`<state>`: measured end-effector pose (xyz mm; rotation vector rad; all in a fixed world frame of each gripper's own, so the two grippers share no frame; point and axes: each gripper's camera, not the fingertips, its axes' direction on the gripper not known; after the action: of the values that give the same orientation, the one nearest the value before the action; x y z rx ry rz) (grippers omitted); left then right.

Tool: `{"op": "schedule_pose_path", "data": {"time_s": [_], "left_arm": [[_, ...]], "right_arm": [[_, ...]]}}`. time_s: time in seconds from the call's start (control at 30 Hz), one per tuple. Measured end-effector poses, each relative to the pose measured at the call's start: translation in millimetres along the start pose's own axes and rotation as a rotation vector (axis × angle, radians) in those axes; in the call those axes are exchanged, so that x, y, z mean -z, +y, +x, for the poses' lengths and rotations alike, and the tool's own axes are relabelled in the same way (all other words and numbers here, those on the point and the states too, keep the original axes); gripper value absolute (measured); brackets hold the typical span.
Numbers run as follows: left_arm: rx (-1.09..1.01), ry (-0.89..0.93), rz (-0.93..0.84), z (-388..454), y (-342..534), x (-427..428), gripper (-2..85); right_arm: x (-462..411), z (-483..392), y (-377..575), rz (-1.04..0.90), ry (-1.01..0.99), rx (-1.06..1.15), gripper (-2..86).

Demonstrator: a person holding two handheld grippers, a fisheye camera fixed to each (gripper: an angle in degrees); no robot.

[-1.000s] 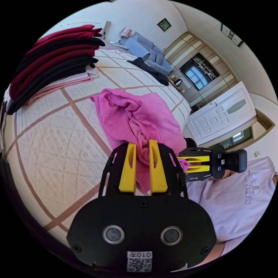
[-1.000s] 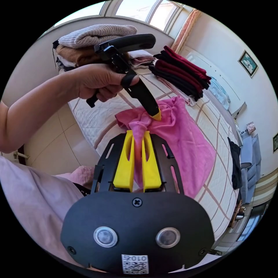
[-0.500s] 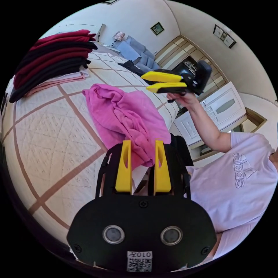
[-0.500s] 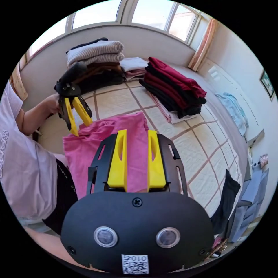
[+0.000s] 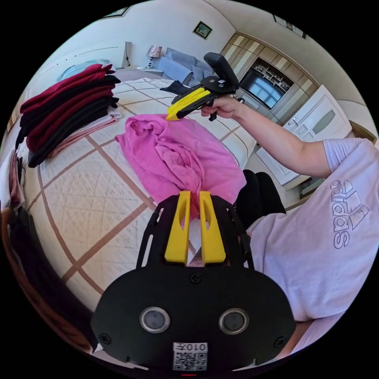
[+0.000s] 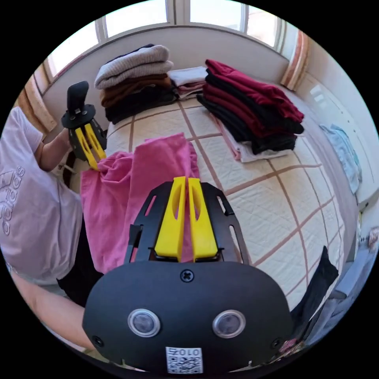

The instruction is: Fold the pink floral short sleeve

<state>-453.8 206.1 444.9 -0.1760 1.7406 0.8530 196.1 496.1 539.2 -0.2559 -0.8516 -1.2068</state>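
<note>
A plain-looking pink shirt [image 5: 173,154] lies crumpled on the quilted bed [image 5: 79,189], hanging over the near edge. In the left gripper view my left gripper [image 5: 193,193] is shut on a bunched part of it at the bed's edge. My right gripper [image 5: 172,117], held by a hand, pinches the shirt's far fold with its jaws together. In the right gripper view my right gripper [image 6: 183,179] is shut at the edge of the pink shirt [image 6: 118,197]. The left gripper [image 6: 94,164] bites a gathered corner at the left.
A stack of folded dark red and black clothes [image 6: 252,102] and a pile of sweaters [image 6: 134,79] sit at the bed's window side. A dark garment [image 6: 316,284] hangs off the far bed edge. The person in a pale T-shirt [image 5: 327,237] stands by the bed.
One second ago both grippers held the shirt close together. Half a second ago both stood open and the right had lifted away. Now both are shut on the shirt, farther apart.
</note>
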Motion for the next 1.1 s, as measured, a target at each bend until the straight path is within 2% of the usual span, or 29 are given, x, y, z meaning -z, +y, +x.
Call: {"op": "schedule_pose_path", "data": {"time_s": [0.03,0.1,0.13,0.17,0.23,0.4,0.47,0.57,0.67,0.73,0.8,1.1], "left_arm": [[0.000,-0.011,-0.004,1,0,0,5.0],[0.066,-0.035,-0.033,-9,5,-14,4.9],[0.100,-0.001,-0.040,-16,8,-19,4.9],[0.167,0.112,-0.036,-30,15,-26,5.0],[0.207,0.177,0.018,-38,27,-18,5.3],[0.169,0.080,0.104,-9,49,35,6.1],[0.129,0.061,0.081,5,46,37,6.3],[0.001,0.009,0.078,36,33,30,6.5],[-0.022,-0.011,0.014,45,25,7,6.6],[-0.040,-0.055,-0.016,48,24,-4,6.5],[-0.027,-0.137,-0.084,47,25,-18,6.4],[0.105,-0.034,0.057,30,55,2,6.7]], "right_arm": [[-1,8,1,-0.035,0.075,-0.070,2.3],[-20,19,1,-0.134,0.051,-0.118,2.7],[-33,19,-1,-0.182,-0.011,-0.087,3.1],[-36,18,-3,-0.196,-0.022,-0.071,3.4],[-27,19,-9,-0.133,0.034,-0.095,5.6],[13,42,-21,0.110,-0.053,-0.152,8.2],[12,47,-35,0.088,-0.097,-0.123,8.0],[13,28,-69,0.063,-0.124,0.044,7.7],[-3,-4,-99,-0.077,-0.056,0.270,7.8],[-38,-19,-107,-0.313,-0.018,0.408,7.4],[-56,-21,-104,-0.399,-0.044,0.422,6.6],[-15,-6,-108,-0.176,-0.027,0.299,3.3]]}}
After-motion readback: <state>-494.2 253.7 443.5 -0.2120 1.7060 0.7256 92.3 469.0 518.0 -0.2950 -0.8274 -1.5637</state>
